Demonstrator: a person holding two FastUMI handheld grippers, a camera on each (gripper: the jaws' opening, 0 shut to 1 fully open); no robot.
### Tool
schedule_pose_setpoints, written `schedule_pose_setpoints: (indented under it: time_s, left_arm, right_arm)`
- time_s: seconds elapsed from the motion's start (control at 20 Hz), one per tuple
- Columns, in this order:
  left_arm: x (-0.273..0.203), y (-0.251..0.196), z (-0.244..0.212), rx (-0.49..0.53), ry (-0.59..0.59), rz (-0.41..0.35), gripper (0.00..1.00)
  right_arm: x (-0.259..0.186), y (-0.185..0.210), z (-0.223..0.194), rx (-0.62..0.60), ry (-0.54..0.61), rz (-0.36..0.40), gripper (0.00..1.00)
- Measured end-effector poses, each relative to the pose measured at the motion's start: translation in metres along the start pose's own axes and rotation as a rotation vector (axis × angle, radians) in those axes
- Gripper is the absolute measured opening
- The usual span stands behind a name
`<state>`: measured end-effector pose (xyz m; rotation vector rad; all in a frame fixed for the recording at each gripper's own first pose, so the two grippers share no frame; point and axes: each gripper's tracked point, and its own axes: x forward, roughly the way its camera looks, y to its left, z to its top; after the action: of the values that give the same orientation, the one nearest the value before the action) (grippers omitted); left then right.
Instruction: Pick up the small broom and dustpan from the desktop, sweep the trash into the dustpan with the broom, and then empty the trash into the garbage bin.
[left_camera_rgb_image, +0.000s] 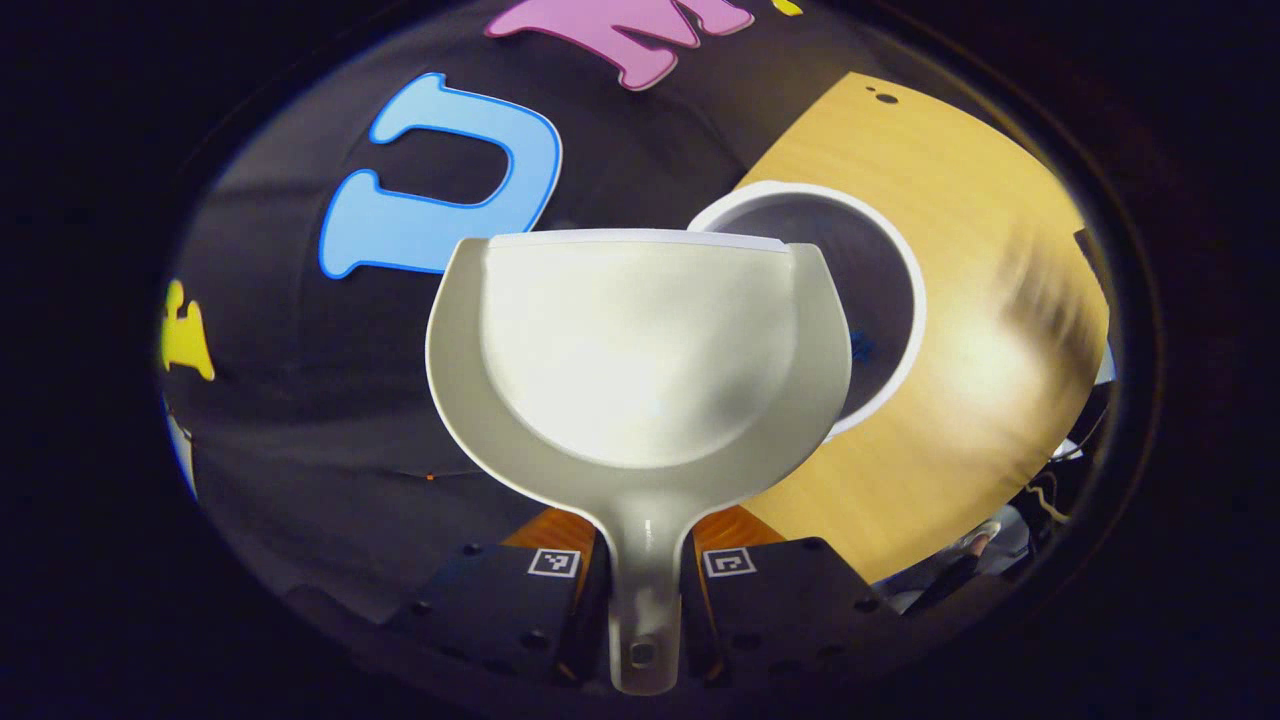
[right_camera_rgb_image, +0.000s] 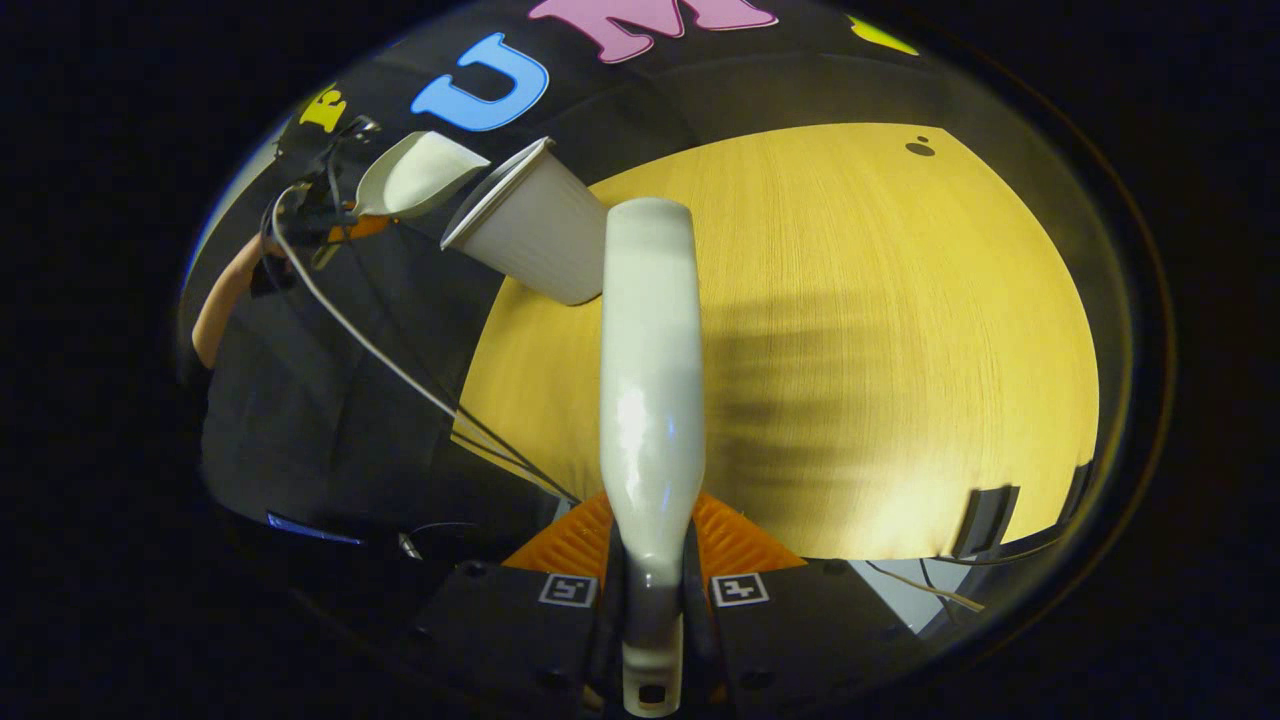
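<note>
The left gripper (left_camera_rgb_image: 645, 575) is clamped on the dustpan (left_camera_rgb_image: 640, 350) handle, above the garbage bin (left_camera_rgb_image: 880, 300) at the desk (left_camera_rgb_image: 980, 330) edge. The right gripper (right_camera_rgb_image: 650, 590) is clamped on the broom (right_camera_rgb_image: 650, 400).

Dustpan (left_camera_rgb_image: 640, 350): off-white, glossy, plain; shows again as a pale scoop (right_camera_rgb_image: 415, 175) in the upper left of the right gripper view.
Broom (right_camera_rgb_image: 650, 400): same off-white, smooth, unpatterned back and handle.
Garbage bin (left_camera_rgb_image: 890, 300): white rim, grey inside, a small blue scrap within; outer wall (right_camera_rgb_image: 535, 240) pale grey-white.
Desktop (left_camera_rgb_image: 960, 250): yellow-tan wood grain, fine straight lines, with a small dark spot (right_camera_rgb_image: 920, 148) in the upper right.
Marker tags (right_camera_rgb_image: 568, 590): black-and-white square patterns, lower centre.
Ribbed plates (right_camera_rgb_image: 740, 540): orange, beside the broom handle.
Cable (right_camera_rgb_image: 380, 360): white, at left.
</note>
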<state>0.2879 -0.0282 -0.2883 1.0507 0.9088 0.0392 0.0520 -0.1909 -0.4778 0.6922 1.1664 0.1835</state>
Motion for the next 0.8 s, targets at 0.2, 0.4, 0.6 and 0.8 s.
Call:
schedule_pose_setpoints:
  time_s: [0.2, 0.4, 0.6, 0.8]
  left_arm:
    - [0.013, -0.004, 0.010, -0.142, -0.190, 0.035, 0.28]
    - [0.019, -0.028, 0.026, -0.223, -0.321, -0.109, 0.28]
    - [0.018, -0.072, 0.054, -0.254, -0.402, -0.265, 0.29]
    - [0.004, -0.148, 0.073, -0.355, -0.466, -0.424, 0.28]
  right_arm:
    - [0.005, -0.008, 0.012, 0.020, -0.017, -0.021, 0.28]
    - [0.009, -0.027, 0.011, 0.014, 0.007, -0.098, 0.28]
    - [0.010, -0.035, 0.010, 0.013, 0.021, -0.132, 0.28]
    - [0.015, -0.053, 0.020, 0.029, -0.015, -0.175, 0.28]
